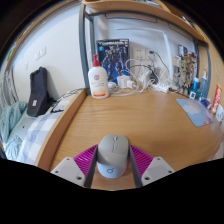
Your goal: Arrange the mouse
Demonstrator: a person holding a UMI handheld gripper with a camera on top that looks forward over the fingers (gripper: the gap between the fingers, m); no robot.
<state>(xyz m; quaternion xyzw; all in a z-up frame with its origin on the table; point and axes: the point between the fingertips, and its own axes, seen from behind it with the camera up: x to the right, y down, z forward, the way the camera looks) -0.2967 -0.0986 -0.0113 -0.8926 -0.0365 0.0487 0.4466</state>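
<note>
A light grey computer mouse (112, 158) sits between my gripper's (112, 150) two fingers, its nose pointing away over the wooden desk (120, 115). The magenta pads (84, 160) press against both sides of the mouse, so the gripper is shut on it. The mouse's rear end is hidden below. A blue mouse mat (195, 110) lies on the desk, beyond the fingers to the right.
A white bottle with a red cap (98, 78) stands at the back of the desk. Beside it are a dark printed box (112, 55) and tangled cables (140, 75). A black bag (40, 90) and bedding (25, 130) lie off the desk's left edge. A shelf (140, 10) hangs overhead.
</note>
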